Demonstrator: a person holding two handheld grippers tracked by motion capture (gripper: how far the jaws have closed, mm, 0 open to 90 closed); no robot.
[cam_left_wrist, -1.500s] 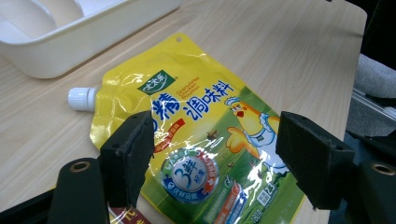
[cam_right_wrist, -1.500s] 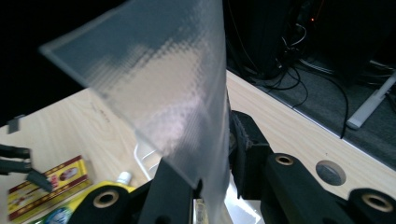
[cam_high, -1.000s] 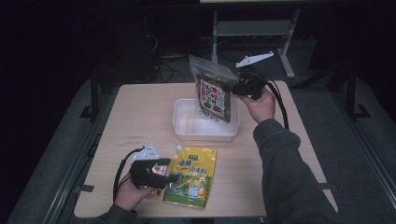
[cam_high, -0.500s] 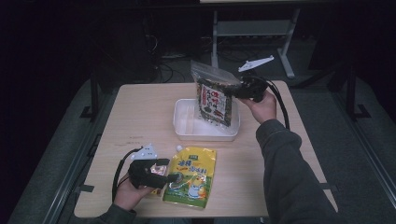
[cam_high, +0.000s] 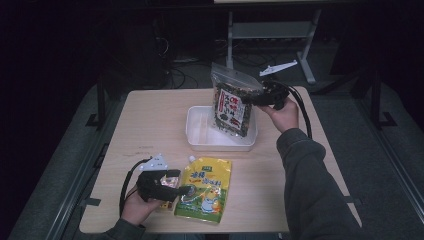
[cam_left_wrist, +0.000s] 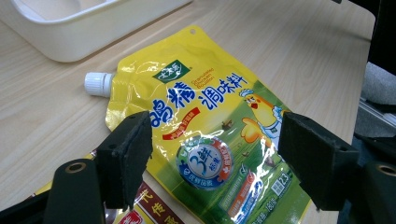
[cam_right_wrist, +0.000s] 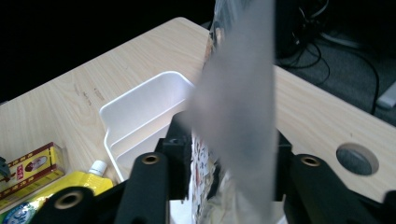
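Observation:
A dark printed snack bag (cam_high: 232, 107) stands upright with its bottom in the white tray (cam_high: 197, 137) at mid-table. My right gripper (cam_high: 260, 97) is at the bag's top right edge. Its jaws have just been opening. In the right gripper view the bag (cam_right_wrist: 233, 93) is blurred between the parted jaws, which no longer pinch it. My left gripper (cam_high: 182, 189) hovers open near the front edge, its jaws (cam_left_wrist: 212, 140) straddling a flat yellow spouted pouch (cam_left_wrist: 210, 107) without touching it.
A red-and-yellow box (cam_right_wrist: 30, 168) lies half under the pouch's left side. The pouch's white cap (cam_left_wrist: 98, 84) points toward the tray. A round hole (cam_right_wrist: 357, 158) sits in the tabletop to the right. A metal stand (cam_high: 270, 30) and cables are behind the table.
The right gripper has sunk a little with the bag, lowering it into the tray, and its jaws have spread. The left gripper and the yellow pouch have stayed put.

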